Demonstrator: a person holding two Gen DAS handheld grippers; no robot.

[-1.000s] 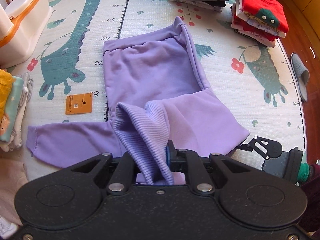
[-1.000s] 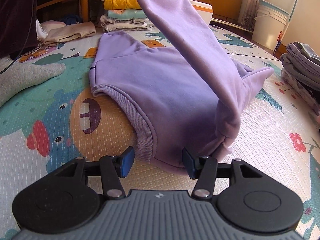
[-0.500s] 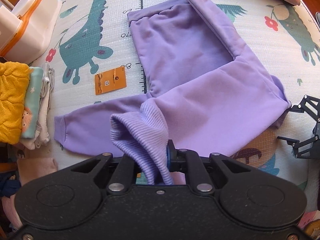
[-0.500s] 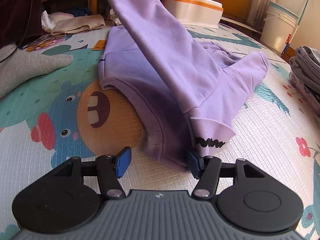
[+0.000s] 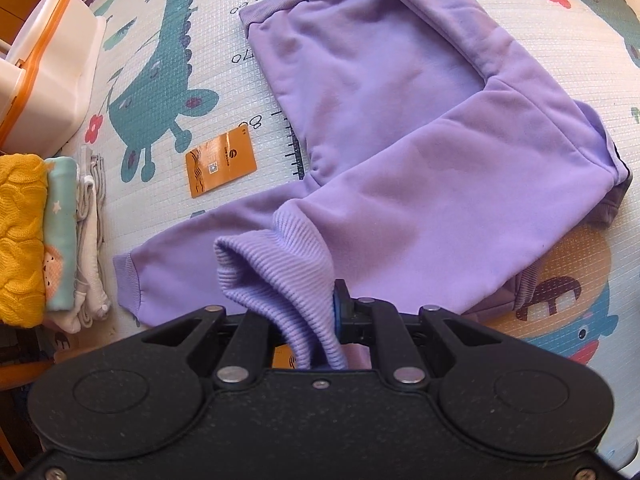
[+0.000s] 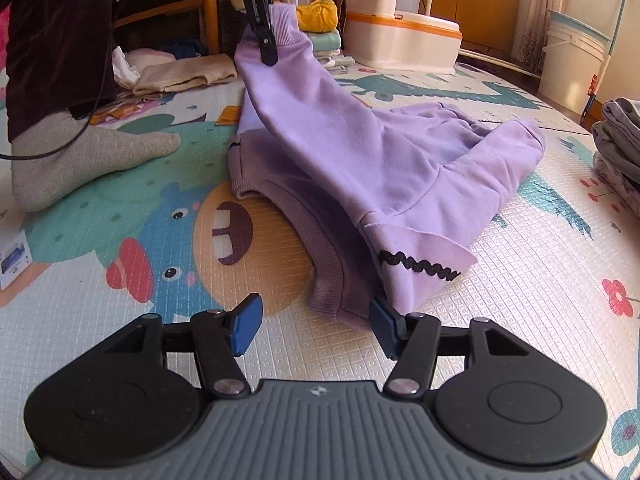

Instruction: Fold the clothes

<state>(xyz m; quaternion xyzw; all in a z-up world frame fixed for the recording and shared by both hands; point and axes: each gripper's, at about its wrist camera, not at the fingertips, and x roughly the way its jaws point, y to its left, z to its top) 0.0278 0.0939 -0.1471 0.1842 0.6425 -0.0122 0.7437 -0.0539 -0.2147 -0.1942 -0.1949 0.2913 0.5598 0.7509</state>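
Left wrist: left gripper [image 5: 320, 318] clamped on ribbed cuff [image 5: 276, 264] of purple sweatshirt [image 5: 400, 140]; garment body spread on play mat [image 5: 160, 60] from 12 to 2 o'clock of jaws, orange card [image 5: 221, 166] at 11.

Right wrist: right gripper [image 6: 314, 326] with jaws apart and closing, nothing pinched (hem [image 6: 320, 256] just beyond the tips at 12 to 1 o'clock); sleeve lifted toward 11 o'clock, grey sock [image 6: 84, 160] at 10.
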